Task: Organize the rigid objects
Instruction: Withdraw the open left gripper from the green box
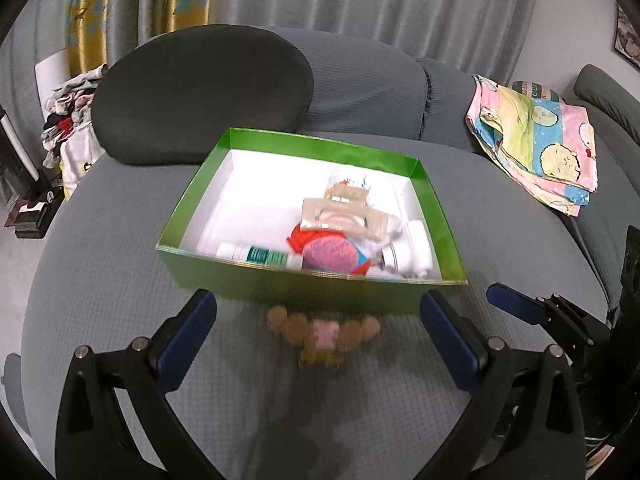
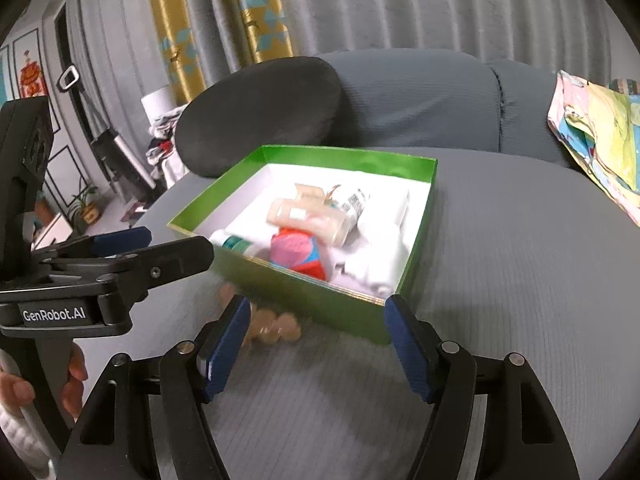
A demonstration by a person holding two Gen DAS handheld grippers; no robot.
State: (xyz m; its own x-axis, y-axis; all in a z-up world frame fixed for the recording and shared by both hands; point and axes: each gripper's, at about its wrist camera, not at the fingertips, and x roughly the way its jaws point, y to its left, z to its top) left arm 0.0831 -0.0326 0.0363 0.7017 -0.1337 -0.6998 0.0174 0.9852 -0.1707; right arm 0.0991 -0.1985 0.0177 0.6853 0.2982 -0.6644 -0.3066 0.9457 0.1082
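A green box [image 1: 192, 204] with a white inside stands on the grey sofa seat [image 1: 100, 272]. It holds a beige hair claw [image 1: 344, 216], a pink, red and blue ball [image 1: 332, 254], a white bottle with a green label [image 1: 260, 256] and other white bottles. Just in front of the box lies a blurred brown toy [image 1: 322, 336] with a pink middle. My left gripper [image 1: 318, 304] stands wide open over it, pads clear of it. My right gripper [image 2: 316, 306] is open at the box's [image 2: 348, 160] near corner, with the toy [image 2: 276, 328] by its left finger.
A dark grey cushion [image 1: 200, 92] leans behind the box. A folded colourful cloth [image 1: 536, 140] lies on the sofa at the right. Clothes [image 1: 72, 120] are piled at the far left. A hand [image 2: 76, 376] holds the left gripper's handle.
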